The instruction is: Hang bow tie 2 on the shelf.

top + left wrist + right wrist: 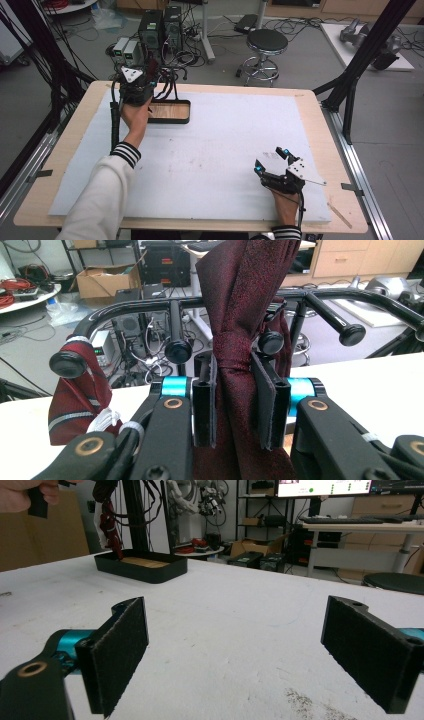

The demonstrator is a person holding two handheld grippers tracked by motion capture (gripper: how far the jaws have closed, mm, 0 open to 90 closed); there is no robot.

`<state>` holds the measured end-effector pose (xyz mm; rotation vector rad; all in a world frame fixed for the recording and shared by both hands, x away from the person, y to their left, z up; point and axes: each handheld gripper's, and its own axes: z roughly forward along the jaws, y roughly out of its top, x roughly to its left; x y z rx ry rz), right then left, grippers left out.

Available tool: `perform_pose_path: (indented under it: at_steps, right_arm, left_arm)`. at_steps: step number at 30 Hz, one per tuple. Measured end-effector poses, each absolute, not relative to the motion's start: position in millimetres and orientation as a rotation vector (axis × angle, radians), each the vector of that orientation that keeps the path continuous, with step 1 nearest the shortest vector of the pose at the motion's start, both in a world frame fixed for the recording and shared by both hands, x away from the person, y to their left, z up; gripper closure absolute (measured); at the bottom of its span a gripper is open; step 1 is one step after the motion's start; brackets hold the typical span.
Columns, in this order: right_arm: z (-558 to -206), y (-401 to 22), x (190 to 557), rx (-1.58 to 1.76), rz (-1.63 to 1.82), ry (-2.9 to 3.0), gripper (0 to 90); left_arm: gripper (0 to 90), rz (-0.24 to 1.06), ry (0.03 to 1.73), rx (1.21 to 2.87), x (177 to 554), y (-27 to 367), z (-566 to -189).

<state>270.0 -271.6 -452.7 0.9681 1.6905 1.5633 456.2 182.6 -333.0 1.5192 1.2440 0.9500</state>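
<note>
A dark red tie [240, 315] hangs over the black peg rack [320, 295], and my left gripper [239, 412] is shut on it just below the bar. A striped red tie [75, 395] hangs from a peg on the left. In the high view the left gripper [145, 75] is held up at the rack above the black wooden-floored tray [170, 120]. My right gripper [270, 160] rests near the table's front right with its jaws wide open and nothing between them. The right gripper view looks between its pads [120, 650] toward the tray [142, 569] and the hanging ties [111, 525].
A white foam mat [225, 150] covers the wooden table [320, 130]. Beyond the far edge stand computer cases [160, 27] with cables and a round stool [267, 42]. Black frame posts [365, 55] rise at the right.
</note>
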Motion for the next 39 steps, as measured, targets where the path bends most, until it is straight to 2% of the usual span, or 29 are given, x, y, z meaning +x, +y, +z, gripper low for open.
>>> perform_pose_path:
  at_steps: [10,17,19,22,23,28,36,39]
  right_arm:
    - [-452.7,-271.3,269.7,0.969,1.561,1.692,10.8]
    - [-452.7,-271.5,270.0,0.963,1.558,1.690,10.9]
    - [-452.8,-271.5,270.1,0.961,1.555,1.690,10.8]
    - [-452.7,-271.4,269.9,0.964,1.558,1.691,10.9]
    - [-452.7,-271.4,269.9,0.963,1.559,1.692,10.9]
    - [-452.7,-271.3,269.9,0.961,1.556,1.691,10.8]
    - [-452.7,-271.2,269.8,0.961,1.558,1.690,10.9]
    - [-452.7,-271.4,269.6,0.963,1.560,1.690,10.9]
  left_arm:
    - [68.2,0.948,1.248,1.521,454.8,182.2,-332.0]
    - [59.9,0.952,1.263,1.521,453.0,180.7,-332.6]
    - [52.3,0.948,1.266,1.520,452.7,182.5,-333.1]
    - [47.7,0.951,1.264,1.526,452.6,183.6,-333.3]
    - [41.8,0.950,1.261,1.528,452.7,183.9,-333.5]
    - [34.3,0.946,1.251,1.533,449.8,185.1,-335.2]
    - [17.1,0.936,1.219,1.551,445.0,186.0,-333.8]
    - [16.3,0.938,1.186,1.545,439.7,186.4,-332.6]
